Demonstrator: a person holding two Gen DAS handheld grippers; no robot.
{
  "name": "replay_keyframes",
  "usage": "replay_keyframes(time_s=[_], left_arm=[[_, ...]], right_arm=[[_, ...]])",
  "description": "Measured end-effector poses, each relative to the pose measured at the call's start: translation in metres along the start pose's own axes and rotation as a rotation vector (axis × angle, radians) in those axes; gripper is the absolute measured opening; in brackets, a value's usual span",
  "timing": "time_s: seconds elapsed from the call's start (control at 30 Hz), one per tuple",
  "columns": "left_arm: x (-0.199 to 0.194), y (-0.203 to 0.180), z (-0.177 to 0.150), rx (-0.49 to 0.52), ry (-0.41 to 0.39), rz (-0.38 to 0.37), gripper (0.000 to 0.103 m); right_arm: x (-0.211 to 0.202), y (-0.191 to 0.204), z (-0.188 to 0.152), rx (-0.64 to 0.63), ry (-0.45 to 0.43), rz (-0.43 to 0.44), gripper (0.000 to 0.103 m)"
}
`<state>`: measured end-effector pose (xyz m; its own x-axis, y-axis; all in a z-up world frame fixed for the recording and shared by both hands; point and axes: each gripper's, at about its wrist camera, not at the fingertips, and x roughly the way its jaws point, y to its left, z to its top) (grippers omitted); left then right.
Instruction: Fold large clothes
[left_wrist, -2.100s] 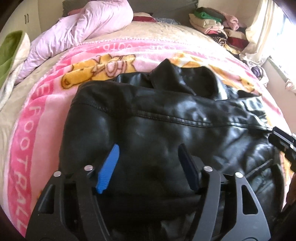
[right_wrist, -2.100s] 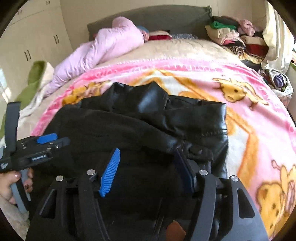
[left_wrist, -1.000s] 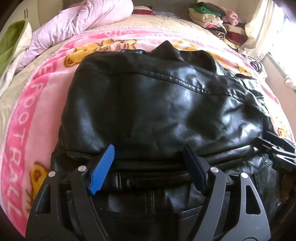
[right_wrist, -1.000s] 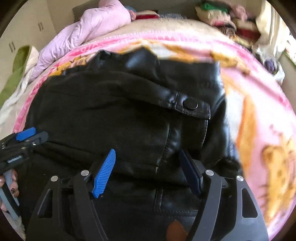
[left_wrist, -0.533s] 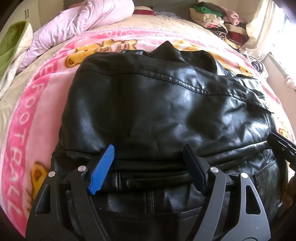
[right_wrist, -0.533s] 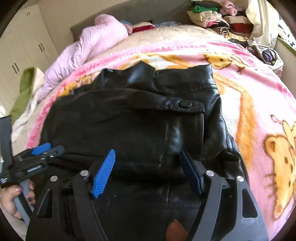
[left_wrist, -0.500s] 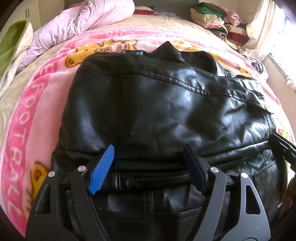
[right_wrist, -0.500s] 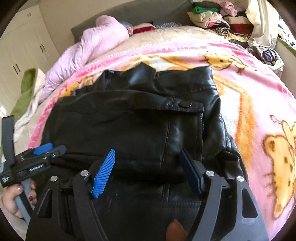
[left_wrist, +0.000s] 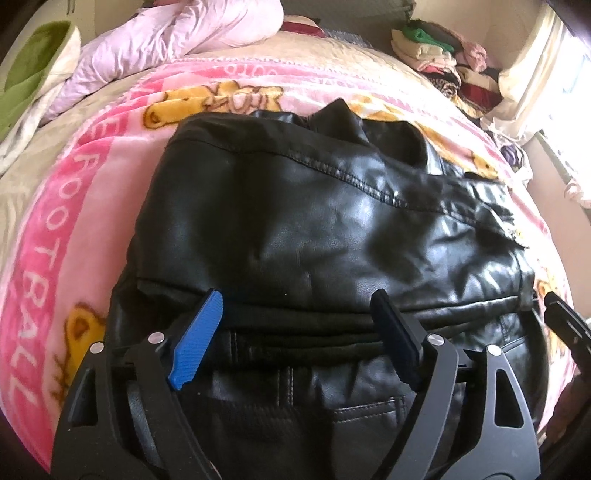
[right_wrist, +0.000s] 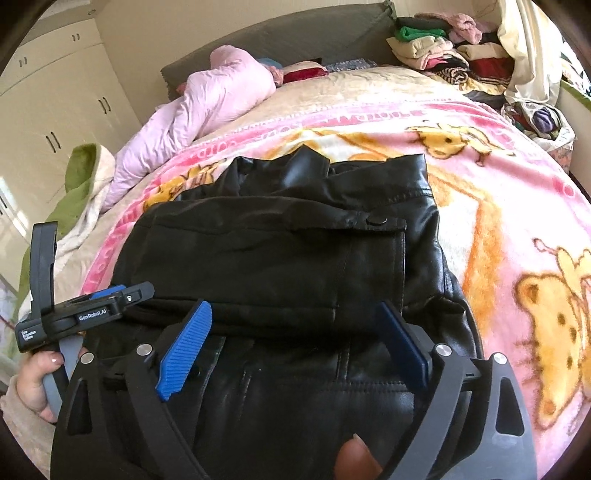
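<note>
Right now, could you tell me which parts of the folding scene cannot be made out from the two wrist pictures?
- Left wrist view: the black leather jacket's near hem is hidden behind the left gripper, whose jaws are opening.
- Left wrist view: the right gripper is cut off by the right edge.
- Right wrist view: the jacket's lower layers are hidden by the flap folded on top.
- Right wrist view: the clothes pile is too small to tell garments apart.

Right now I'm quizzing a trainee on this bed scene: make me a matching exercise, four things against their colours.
Things:
1. jacket
2. quilt
3. blanket
4. wardrobe

Colours:
A. cream
B. pink with yellow bears
C. black
D. pale lilac

Pairs: 1-C, 2-D, 3-B, 4-A
</note>
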<state>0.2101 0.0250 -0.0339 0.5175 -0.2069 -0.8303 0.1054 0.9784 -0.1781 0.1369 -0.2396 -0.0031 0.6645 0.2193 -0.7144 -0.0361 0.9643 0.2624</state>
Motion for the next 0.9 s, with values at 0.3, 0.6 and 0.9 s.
replay_keyframes(time_s=[0.3, 0.6, 0.9], left_arm=[[-0.027, -0.003, 0.000, -0.024, -0.036, 0.000, 0.094], [-0.060, -0.010, -0.002, -0.008, -0.076, -0.011, 0.094], [-0.088, -0.018, -0.009, 0.005, -0.114, -0.021, 0.094]], right_arm=[[-0.024, -0.002, 0.003, 0.015, -0.039, 0.017, 0.094], [-0.049, 0.004, 0.004, 0.008, -0.082, 0.017, 0.097], [-0.079, 0.010, 0.003, -0.007, -0.123, 0.016, 0.097]])
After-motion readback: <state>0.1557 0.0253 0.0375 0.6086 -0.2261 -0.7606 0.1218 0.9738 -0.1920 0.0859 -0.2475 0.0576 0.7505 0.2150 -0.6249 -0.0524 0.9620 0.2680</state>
